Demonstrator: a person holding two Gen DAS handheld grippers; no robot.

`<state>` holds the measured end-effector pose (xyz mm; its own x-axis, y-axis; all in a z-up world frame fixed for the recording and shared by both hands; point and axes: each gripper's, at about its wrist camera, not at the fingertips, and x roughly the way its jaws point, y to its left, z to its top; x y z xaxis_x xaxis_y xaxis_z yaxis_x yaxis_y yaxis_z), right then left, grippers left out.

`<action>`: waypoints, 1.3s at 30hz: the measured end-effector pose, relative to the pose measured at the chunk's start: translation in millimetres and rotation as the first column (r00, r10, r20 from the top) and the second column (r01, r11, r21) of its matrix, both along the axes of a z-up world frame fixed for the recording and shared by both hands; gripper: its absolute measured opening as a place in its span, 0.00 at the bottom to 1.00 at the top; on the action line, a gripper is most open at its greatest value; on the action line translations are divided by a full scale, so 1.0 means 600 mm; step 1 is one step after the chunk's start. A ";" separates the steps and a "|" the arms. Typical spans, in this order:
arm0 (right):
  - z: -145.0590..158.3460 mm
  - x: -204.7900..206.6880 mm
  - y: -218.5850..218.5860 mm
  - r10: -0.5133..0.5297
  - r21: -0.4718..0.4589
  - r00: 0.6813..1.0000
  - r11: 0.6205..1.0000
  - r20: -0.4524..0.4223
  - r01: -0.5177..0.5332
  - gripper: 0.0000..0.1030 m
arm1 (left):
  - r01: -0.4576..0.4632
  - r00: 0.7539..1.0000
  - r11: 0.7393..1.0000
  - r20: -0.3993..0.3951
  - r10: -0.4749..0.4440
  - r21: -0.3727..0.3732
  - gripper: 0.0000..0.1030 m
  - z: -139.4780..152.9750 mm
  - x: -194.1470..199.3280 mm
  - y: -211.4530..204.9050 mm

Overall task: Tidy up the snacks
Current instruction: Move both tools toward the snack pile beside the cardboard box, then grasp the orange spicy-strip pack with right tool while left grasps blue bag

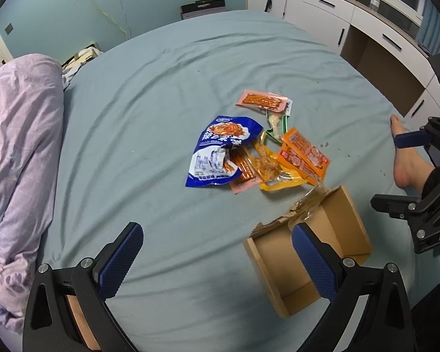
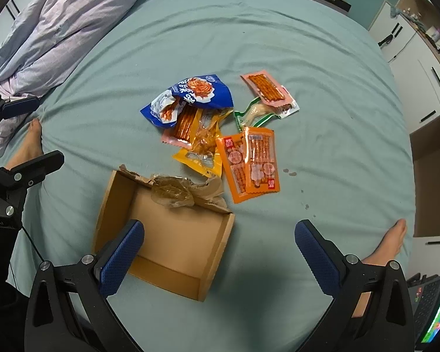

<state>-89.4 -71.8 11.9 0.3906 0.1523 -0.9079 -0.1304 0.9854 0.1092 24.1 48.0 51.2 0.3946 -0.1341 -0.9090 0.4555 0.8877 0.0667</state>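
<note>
Right wrist view, contents of bed with teal sheet: one open cardboard box, empty save crumpled clear wrap at its torn far edge; its long axis runs from near right to far left. Snack packets, lying flat in a loose cluster just beyond the box: one blue bag, crumpled, the largest; two pink packets of red sticks, one tucked under the blue bag, one lying apart at the far right, long axis slanting from far left to near right; one yellow packet; one green-and-white packet; orange packets, overlapped, at least two, long axis pointing roughly away from the camera. One lilac quilt, bunched at far left. Two bare feet on the sheet. Right tool: fingers spread wide, holding nothing, above the box's near side. Left tool, left wrist view: likewise spread, empty, hovering over the sheet beside the box.
</note>
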 end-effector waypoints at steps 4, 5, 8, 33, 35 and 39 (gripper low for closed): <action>-0.003 0.005 -0.001 -0.004 0.004 1.000 1.000 -0.011 0.004 1.00 | 0.004 1.000 1.000 -0.003 -0.004 0.006 1.00 -0.001 0.001 -0.002; -0.005 0.007 -0.001 -0.005 0.004 1.000 1.000 -0.015 0.005 1.00 | 0.006 1.000 1.000 -0.004 -0.006 0.006 1.00 -0.002 0.001 -0.002; -0.010 0.011 -0.002 -0.010 0.002 1.000 1.000 -0.023 0.010 1.00 | 0.006 1.000 1.000 -0.010 -0.006 0.006 1.00 -0.005 0.002 -0.003; -0.113 0.106 -0.075 -0.105 0.089 0.992 0.990 -0.075 0.111 1.00 | -0.020 0.999 1.000 -0.042 0.021 0.006 1.00 -0.035 0.058 -0.020; -0.143 0.121 -0.080 -0.107 0.088 0.990 0.989 -0.089 0.115 1.00 | -0.019 0.998 1.000 -0.051 0.020 0.009 1.00 -0.043 0.064 -0.023; -0.208 0.165 -0.076 -0.088 0.038 0.988 0.995 -0.128 0.094 0.83 | -0.024 0.997 1.000 -0.073 0.025 0.009 1.00 -0.059 0.082 -0.023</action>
